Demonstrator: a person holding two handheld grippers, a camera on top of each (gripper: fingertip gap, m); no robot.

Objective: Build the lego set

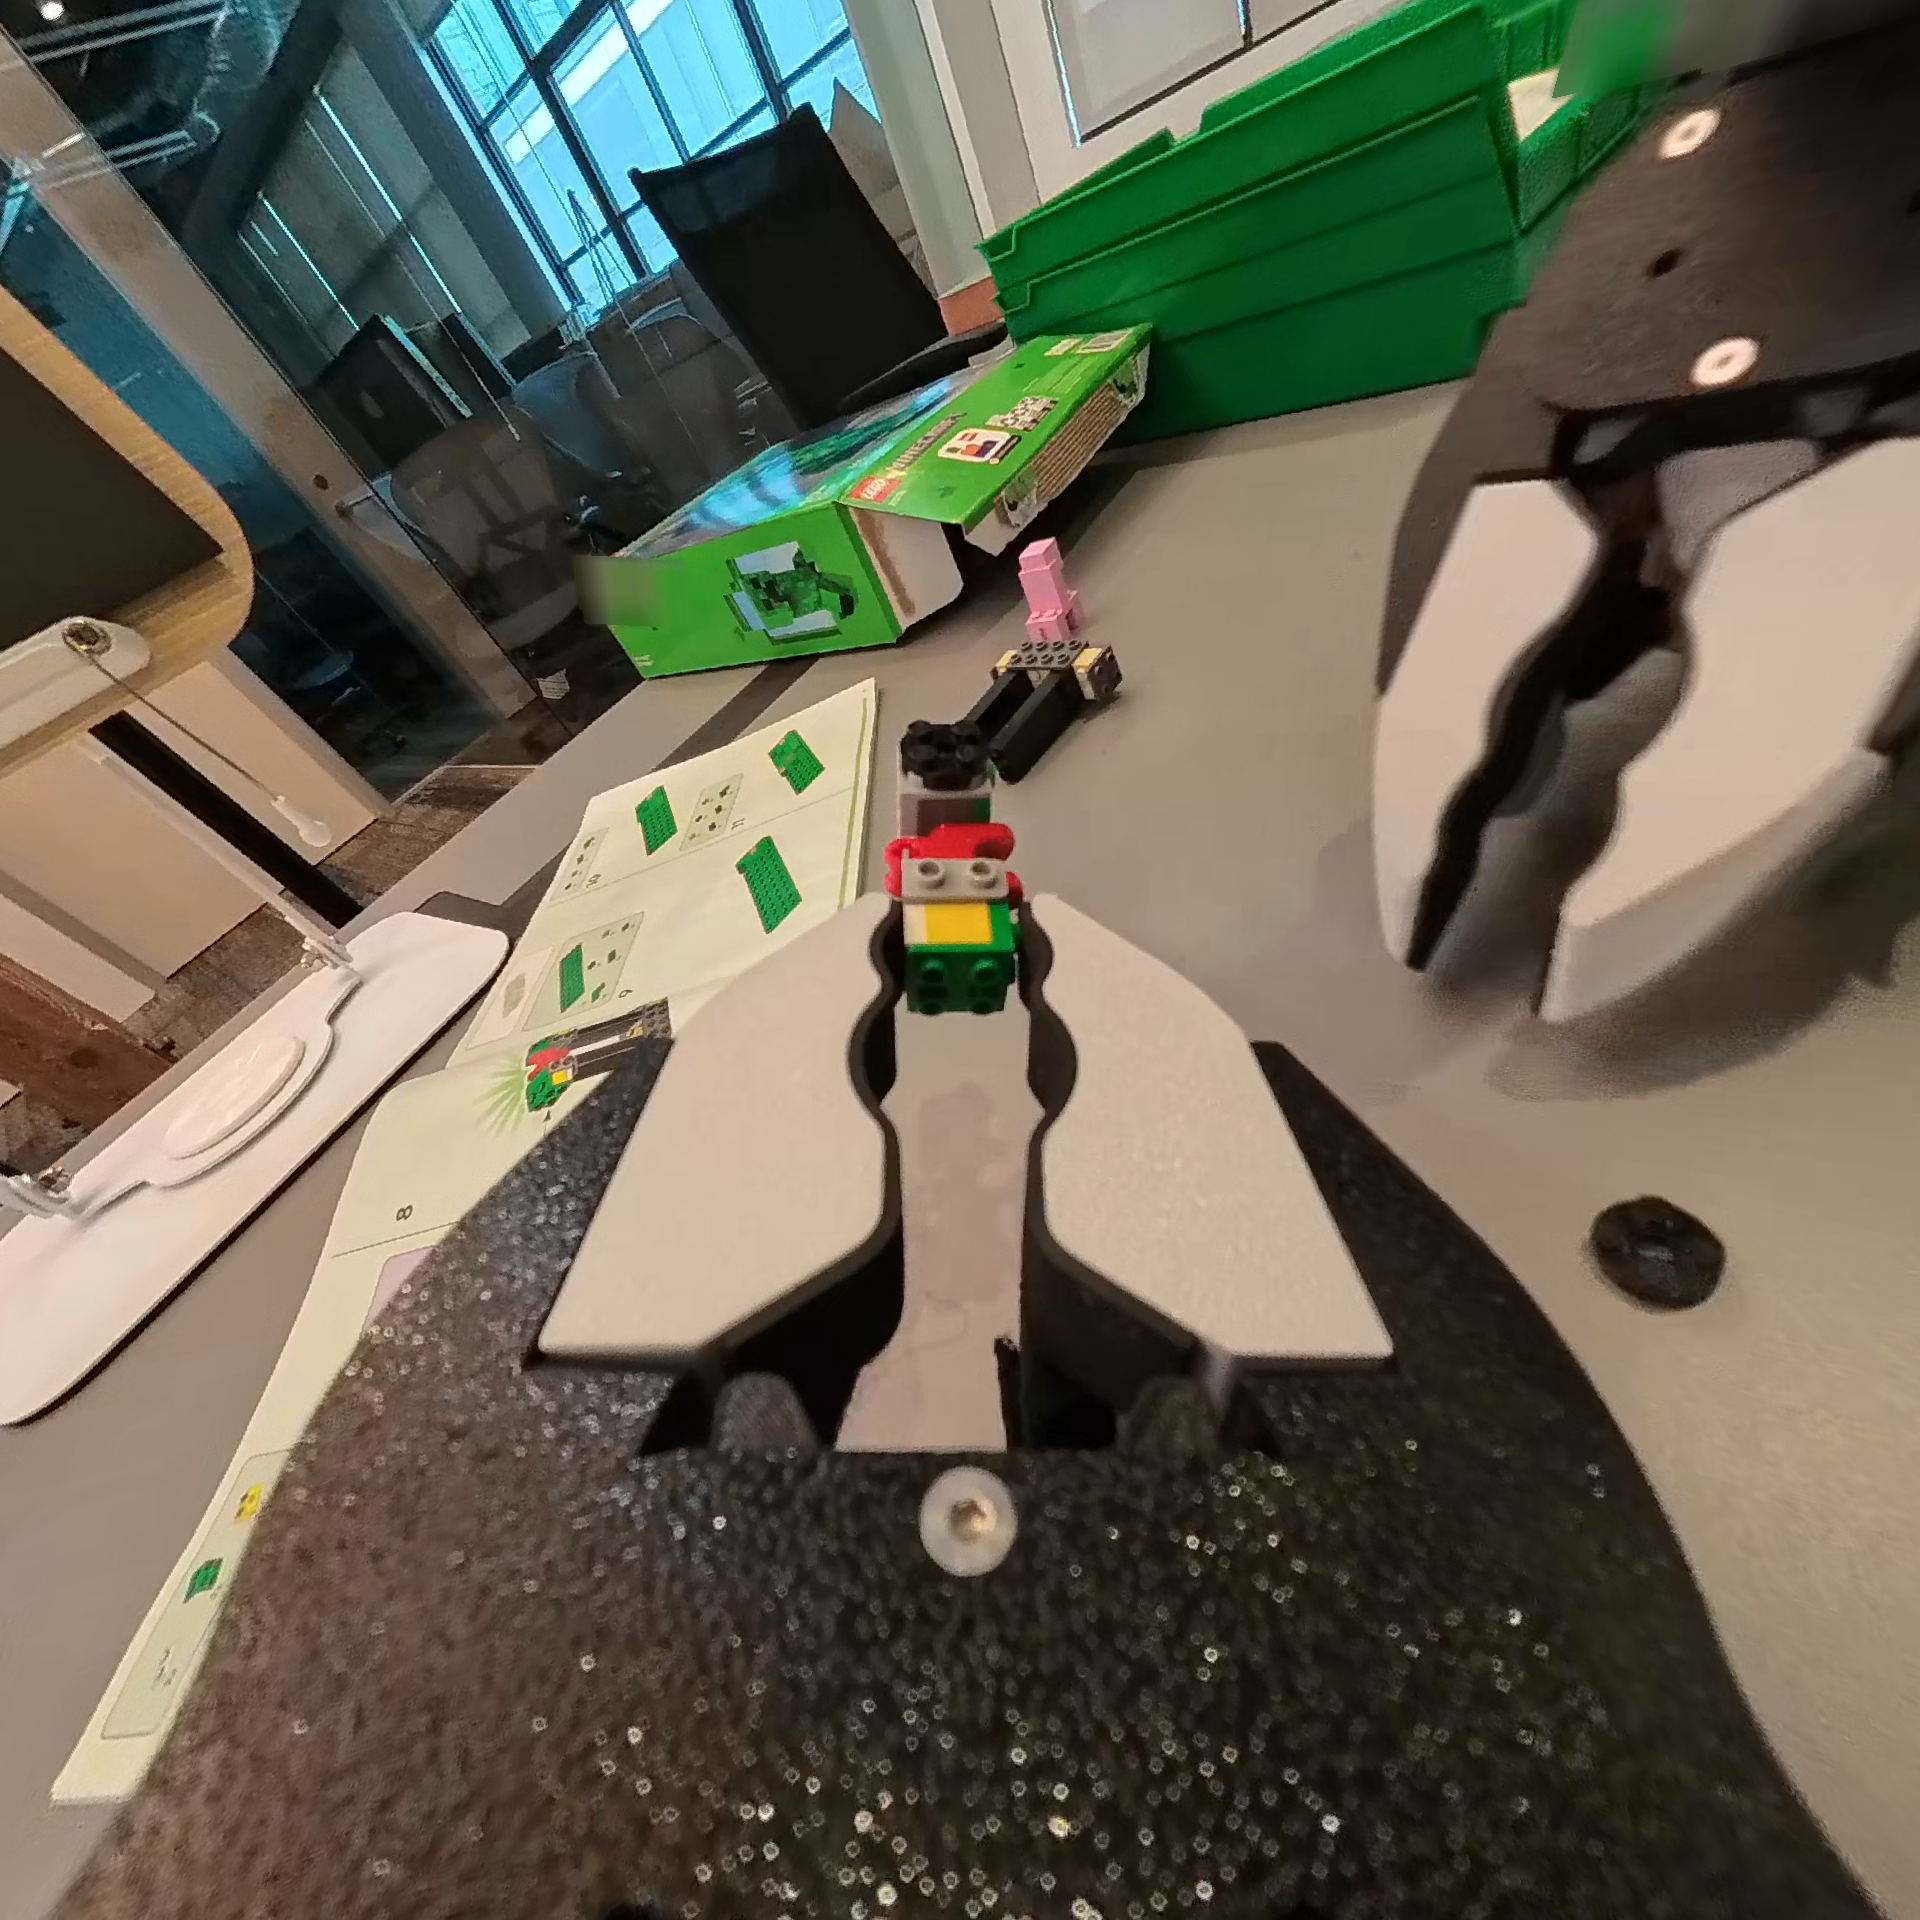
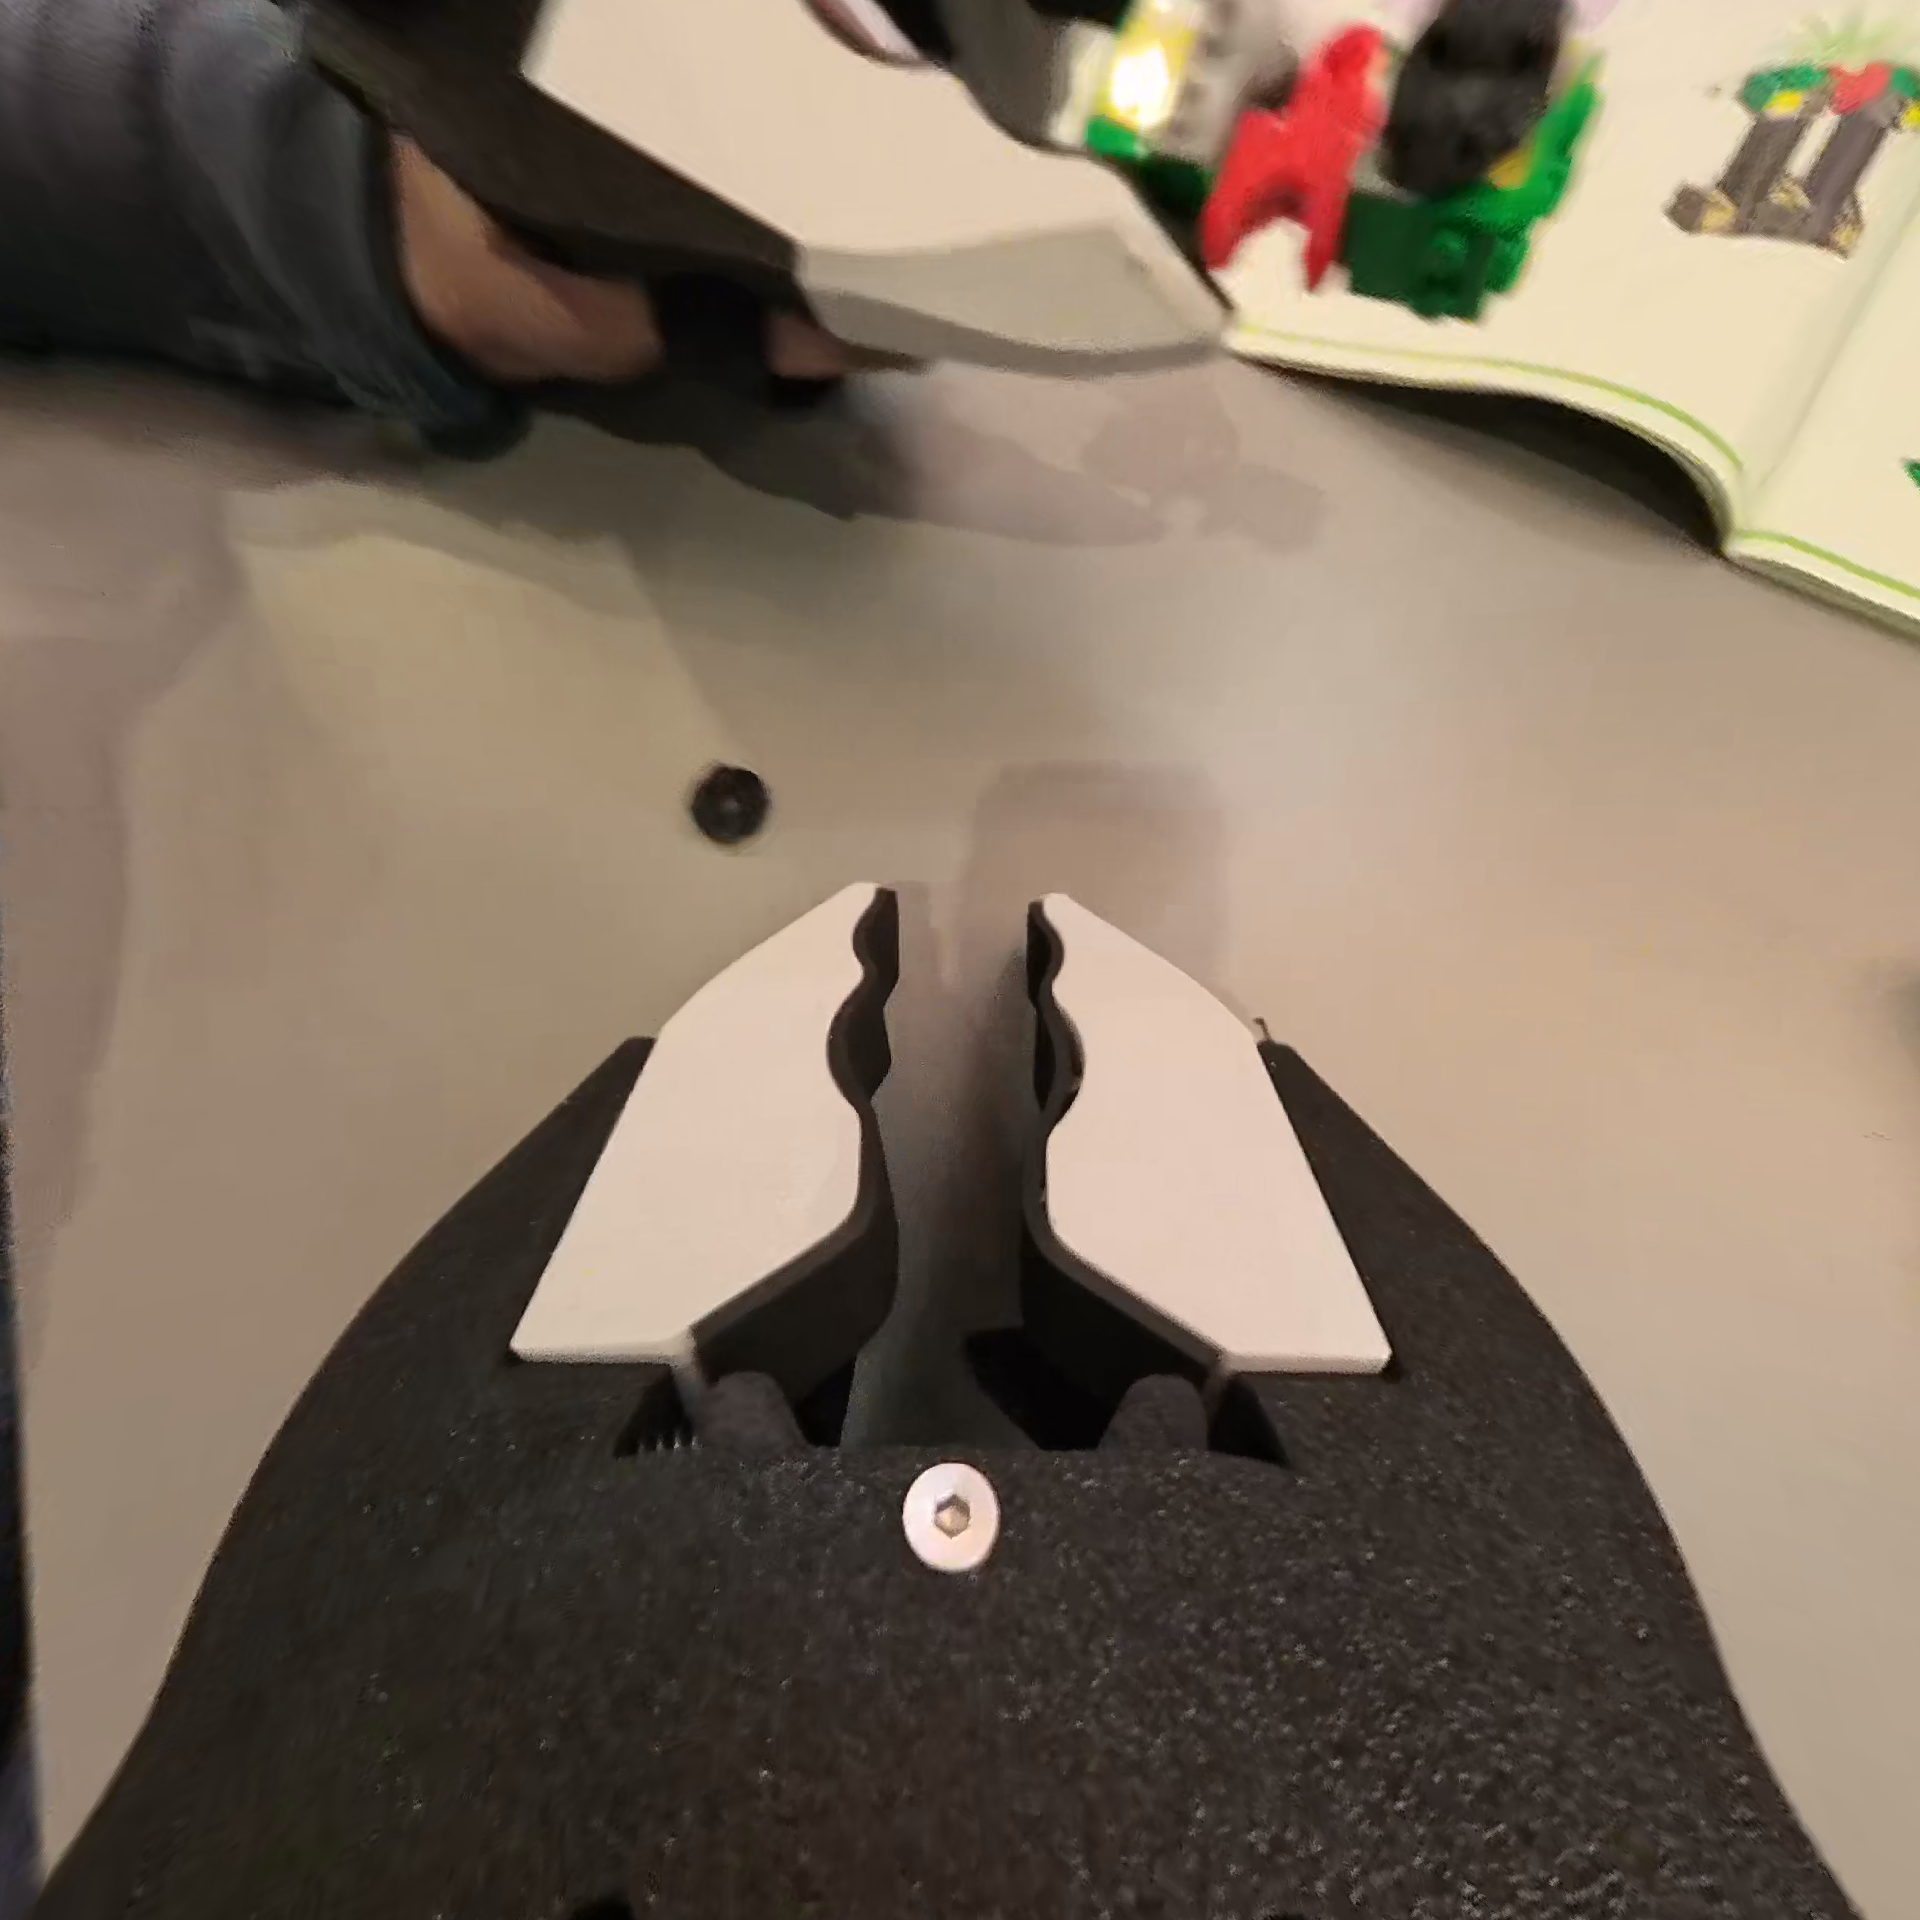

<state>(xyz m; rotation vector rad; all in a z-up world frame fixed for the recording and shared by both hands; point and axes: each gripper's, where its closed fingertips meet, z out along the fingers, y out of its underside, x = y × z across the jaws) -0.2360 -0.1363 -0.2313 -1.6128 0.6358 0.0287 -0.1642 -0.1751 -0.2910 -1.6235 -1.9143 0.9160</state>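
between the left claw [image 1: 961, 935] tips, the lego assembly [image 1: 956, 940] sits clamped.

green bins [image 1: 1247, 270] stacked | black chair [image 1: 790, 260] | white pad [image 1: 208, 1122] left

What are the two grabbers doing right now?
Left gripper: shut on the small green, yellow, grey and red lego build.
Right gripper: open, holding nothing.

- Your left gripper [image 1: 958, 966] holds the brick assembly [image 1: 956, 914] between its fingertips.
- Booklet [image 1: 717, 862]: on the table [image 1: 1351, 1143], left of it.
- Box [image 1: 831, 540]: behind the booklet.
- Bins [image 1: 1299, 239]: behind the box, to its right.
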